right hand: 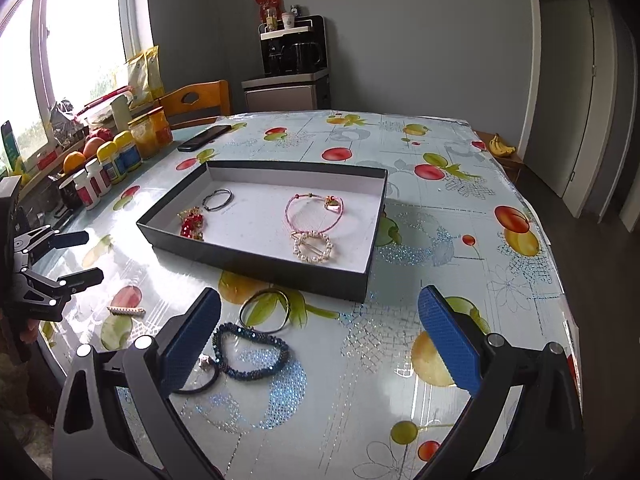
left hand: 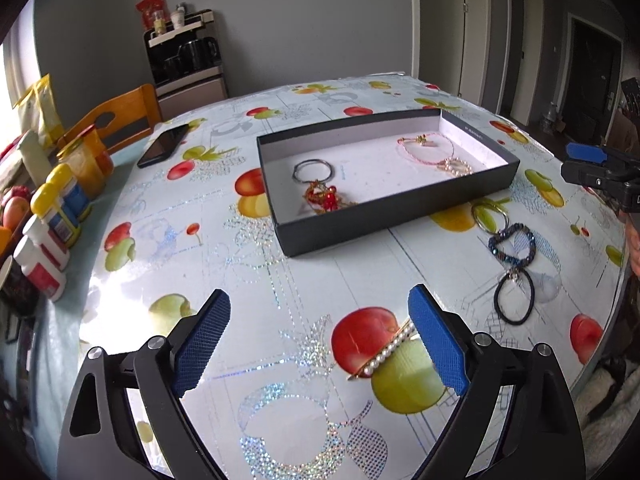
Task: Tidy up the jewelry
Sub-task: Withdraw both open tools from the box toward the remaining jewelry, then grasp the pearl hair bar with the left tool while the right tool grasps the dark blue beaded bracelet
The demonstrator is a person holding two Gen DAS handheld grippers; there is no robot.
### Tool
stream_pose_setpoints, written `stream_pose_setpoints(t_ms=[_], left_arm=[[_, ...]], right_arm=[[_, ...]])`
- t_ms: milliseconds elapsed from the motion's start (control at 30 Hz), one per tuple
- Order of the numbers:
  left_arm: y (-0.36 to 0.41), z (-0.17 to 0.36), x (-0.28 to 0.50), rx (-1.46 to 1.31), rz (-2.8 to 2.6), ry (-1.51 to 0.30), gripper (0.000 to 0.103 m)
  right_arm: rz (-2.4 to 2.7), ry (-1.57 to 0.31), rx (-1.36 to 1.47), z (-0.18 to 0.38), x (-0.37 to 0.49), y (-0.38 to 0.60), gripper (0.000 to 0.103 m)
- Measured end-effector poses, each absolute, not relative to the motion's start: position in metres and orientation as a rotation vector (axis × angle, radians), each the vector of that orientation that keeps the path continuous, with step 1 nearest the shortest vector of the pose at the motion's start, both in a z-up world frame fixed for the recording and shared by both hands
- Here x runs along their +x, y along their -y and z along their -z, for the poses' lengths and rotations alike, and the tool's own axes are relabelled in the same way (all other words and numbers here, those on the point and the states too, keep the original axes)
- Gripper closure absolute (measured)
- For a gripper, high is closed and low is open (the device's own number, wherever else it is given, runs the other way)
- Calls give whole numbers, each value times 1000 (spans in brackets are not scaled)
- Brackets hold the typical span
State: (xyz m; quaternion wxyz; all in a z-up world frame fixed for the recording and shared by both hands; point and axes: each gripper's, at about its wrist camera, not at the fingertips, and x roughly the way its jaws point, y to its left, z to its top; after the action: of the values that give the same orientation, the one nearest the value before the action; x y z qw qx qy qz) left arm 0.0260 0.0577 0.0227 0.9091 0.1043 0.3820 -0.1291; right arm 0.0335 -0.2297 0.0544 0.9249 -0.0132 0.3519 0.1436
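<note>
A dark shallow box [left hand: 404, 216] [right hand: 260, 260] lies mid-table. It holds a thin dark ring [left hand: 313, 170] [right hand: 217, 200], a red and gold charm [left hand: 326, 198] [right hand: 192, 224], a pink cord bracelet [left hand: 426, 150] [right hand: 312, 212] and a pearl ring clip [left hand: 456, 166] [right hand: 314, 247]. On the cloth lie a pearl hair clip [left hand: 386, 354] [right hand: 126, 310], a gold-green bangle [left hand: 490, 216] [right hand: 264, 314], a blue beaded bracelet [left hand: 512, 246] [right hand: 250, 354] and a black hair tie [left hand: 514, 296] [right hand: 200, 376]. My left gripper [left hand: 320, 340] [right hand: 80, 256] is open, the pearl clip by its right finger. My right gripper [right hand: 320, 344] [left hand: 580, 160] is open and empty over the loose bracelets.
A black phone [left hand: 162, 146] [right hand: 204, 138] lies at the far left. Bottles and jars [left hand: 56, 208] [right hand: 116, 160] line the left table edge, with a wooden chair [left hand: 116, 118] behind. The table's right edge [right hand: 560, 280] drops to the floor. Bananas [right hand: 500, 146] sit beyond.
</note>
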Motion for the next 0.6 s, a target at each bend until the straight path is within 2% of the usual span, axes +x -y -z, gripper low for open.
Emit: stream_pose_setpoints(t_ms=[600], left_arm=[[-41, 12, 15, 264, 347, -856, 14]], right_arm=[[-316, -840, -26, -17, 25, 222, 5]])
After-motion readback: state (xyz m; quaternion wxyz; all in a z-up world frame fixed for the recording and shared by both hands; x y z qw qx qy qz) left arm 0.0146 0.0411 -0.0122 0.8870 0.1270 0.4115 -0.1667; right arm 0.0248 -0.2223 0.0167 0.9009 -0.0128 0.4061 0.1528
